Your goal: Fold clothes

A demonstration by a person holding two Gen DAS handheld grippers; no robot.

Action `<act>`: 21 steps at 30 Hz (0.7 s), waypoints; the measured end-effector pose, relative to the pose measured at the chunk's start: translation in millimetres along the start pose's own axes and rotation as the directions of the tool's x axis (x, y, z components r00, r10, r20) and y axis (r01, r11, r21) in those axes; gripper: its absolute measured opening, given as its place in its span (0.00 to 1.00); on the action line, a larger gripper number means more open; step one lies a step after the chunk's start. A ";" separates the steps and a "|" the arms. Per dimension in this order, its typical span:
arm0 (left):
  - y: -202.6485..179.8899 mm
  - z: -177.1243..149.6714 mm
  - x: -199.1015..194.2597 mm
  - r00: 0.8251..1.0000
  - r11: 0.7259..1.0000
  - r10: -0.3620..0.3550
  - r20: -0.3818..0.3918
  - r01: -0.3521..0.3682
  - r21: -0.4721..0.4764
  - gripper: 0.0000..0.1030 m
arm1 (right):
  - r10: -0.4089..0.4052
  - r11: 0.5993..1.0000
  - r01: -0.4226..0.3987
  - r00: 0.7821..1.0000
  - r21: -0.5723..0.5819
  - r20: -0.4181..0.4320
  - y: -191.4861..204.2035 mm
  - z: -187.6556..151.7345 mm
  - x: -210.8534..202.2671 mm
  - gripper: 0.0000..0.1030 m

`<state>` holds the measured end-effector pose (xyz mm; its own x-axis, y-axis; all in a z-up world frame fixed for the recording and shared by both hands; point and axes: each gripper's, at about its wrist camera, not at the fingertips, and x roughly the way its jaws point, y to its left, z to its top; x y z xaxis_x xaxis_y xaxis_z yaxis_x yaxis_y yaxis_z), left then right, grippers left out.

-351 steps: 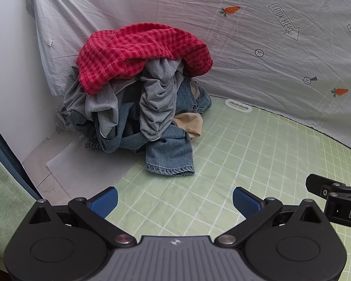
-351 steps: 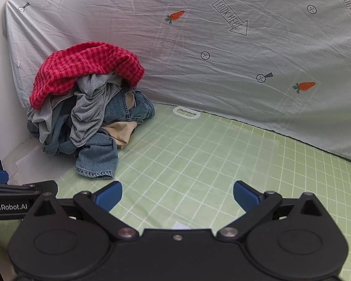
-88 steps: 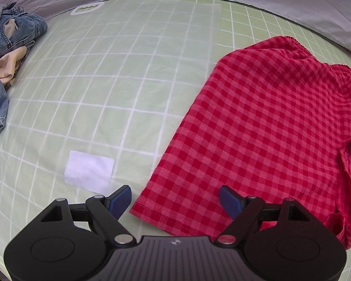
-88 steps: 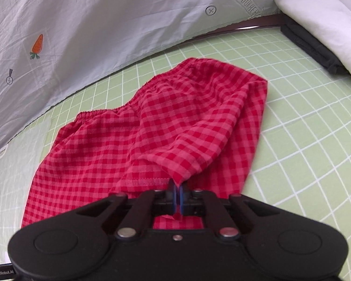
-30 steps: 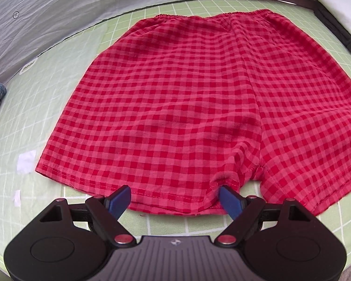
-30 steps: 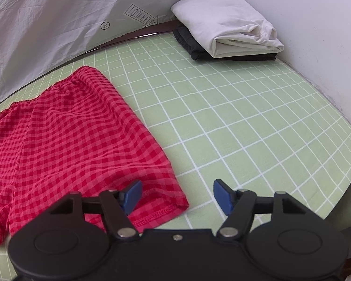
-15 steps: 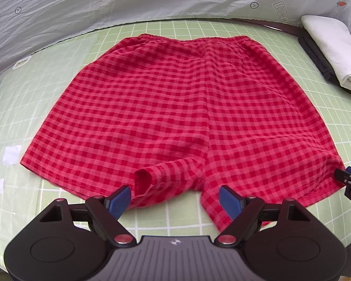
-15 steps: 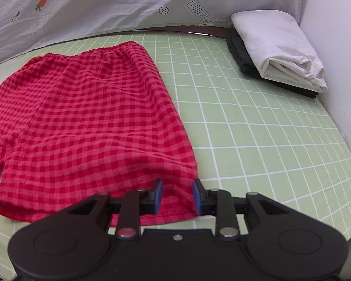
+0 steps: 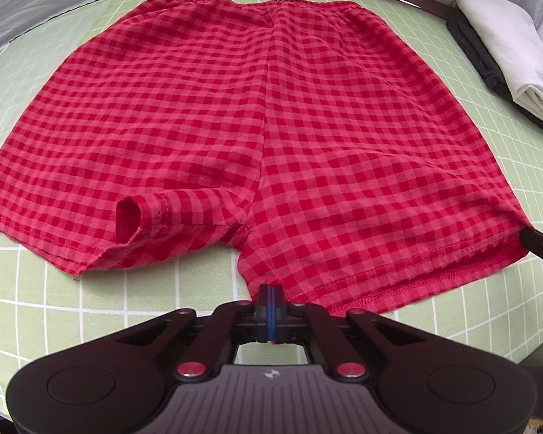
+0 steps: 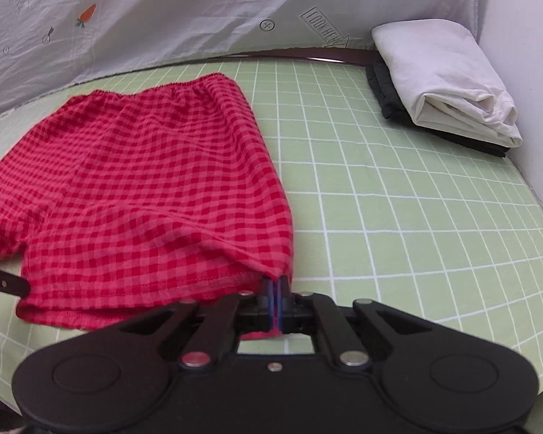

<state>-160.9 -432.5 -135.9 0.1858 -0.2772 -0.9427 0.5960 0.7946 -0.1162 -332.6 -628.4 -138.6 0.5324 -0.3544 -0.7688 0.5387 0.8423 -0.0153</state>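
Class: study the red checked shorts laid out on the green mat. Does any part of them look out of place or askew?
Yes. On the red checked shorts, the inner hem of the leg away from the grippers is flipped up and curled over rather than lying flat. Both the left gripper and right gripper pinch the other leg's hem.

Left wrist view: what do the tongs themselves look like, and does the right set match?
The left tongs have matte black scissor-style link arms with red-centred pivot pins, blue finger pads, two round black discs and a ribbed grey centre plate with a small logo. The right tongs match in shape, but with plain silver pins and an all-black body. No cables show.
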 end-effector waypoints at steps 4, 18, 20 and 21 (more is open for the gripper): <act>10.5 -7.0 -6.8 1.000 0.999 -0.012 -0.005 0.011 -0.047 0.00 | 0.007 1.000 -0.007 1.000 -0.002 -0.020 -7.0 1.1 -4.3 0.02; 22.1 -1.0 -60.3 0.987 0.997 -0.078 0.141 0.076 0.019 0.35 | -0.082 0.996 0.081 0.996 0.045 0.021 7.9 14.4 5.3 0.52; 26.7 4.3 -64.3 0.985 0.999 -0.040 0.168 0.036 0.021 0.36 | -0.083 0.994 0.085 0.996 0.070 -0.038 10.6 13.4 18.5 0.51; 34.5 6.2 -64.1 0.986 1.000 -0.016 0.167 0.015 0.009 0.37 | -0.088 0.992 0.095 0.993 0.089 -0.079 11.2 11.1 26.2 0.51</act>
<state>-147.4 -390.7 -77.6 0.3042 -0.3763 -0.8752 0.6056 0.7855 -0.1273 -305.4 -632.8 -151.7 0.4301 -0.3940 -0.8123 0.6424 0.7657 -0.0313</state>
